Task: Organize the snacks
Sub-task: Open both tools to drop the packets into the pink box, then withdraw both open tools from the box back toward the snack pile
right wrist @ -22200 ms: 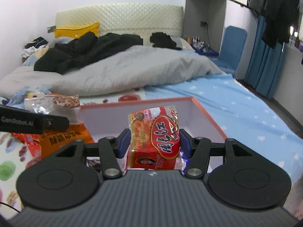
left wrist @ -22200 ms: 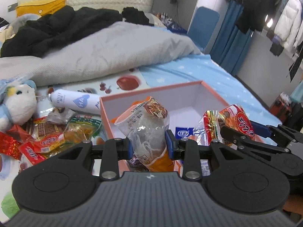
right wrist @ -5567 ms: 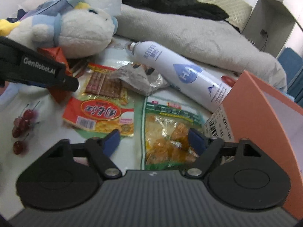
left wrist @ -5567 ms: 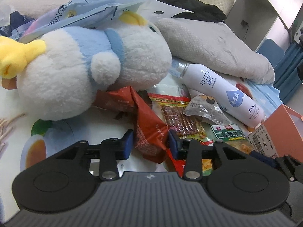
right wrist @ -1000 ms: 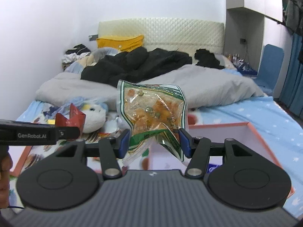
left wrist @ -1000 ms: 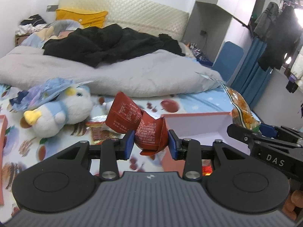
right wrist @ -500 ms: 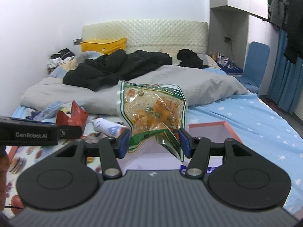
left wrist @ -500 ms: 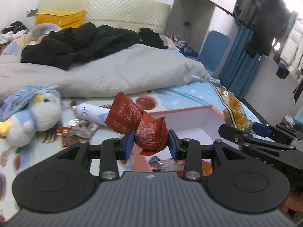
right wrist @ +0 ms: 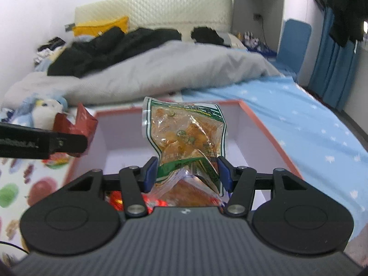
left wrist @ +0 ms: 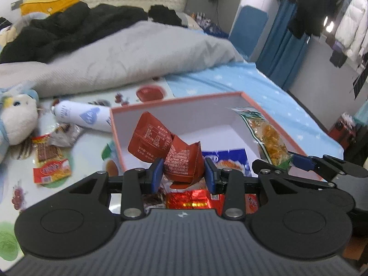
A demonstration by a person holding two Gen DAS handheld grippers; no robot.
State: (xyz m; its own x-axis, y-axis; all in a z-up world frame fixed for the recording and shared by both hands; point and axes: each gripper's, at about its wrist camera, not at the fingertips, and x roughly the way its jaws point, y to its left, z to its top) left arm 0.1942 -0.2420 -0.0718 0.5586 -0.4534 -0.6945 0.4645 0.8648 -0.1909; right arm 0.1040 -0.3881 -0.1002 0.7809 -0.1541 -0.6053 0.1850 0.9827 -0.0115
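My left gripper (left wrist: pixel 183 175) is shut on a dark red snack packet (left wrist: pixel 170 153) and holds it above the near end of the open orange box (left wrist: pixel 174 103). My right gripper (right wrist: pixel 187 174) is shut on a clear green-edged snack bag (right wrist: pixel 185 138) over the same box (right wrist: pixel 264 126); that bag also shows in the left wrist view (left wrist: pixel 266 135). Several packets lie inside the box, among them a shiny red one (left wrist: pixel 193 201) and a blue and white one (left wrist: pixel 226 159). The left gripper's red packet shows at the left of the right wrist view (right wrist: pixel 76 124).
Loose snack packets (left wrist: pixel 49 163) and a white spray bottle (left wrist: pixel 84 116) lie on the printed mat left of the box. A plush toy (left wrist: pixel 16 119) sits at the far left. A grey quilt (left wrist: pixel 128 62) and dark clothes lie behind. Blue sheet lies right of the box.
Both grippers have moved forward and down over the box, each still holding its snack. The box now fills the middle of both views.
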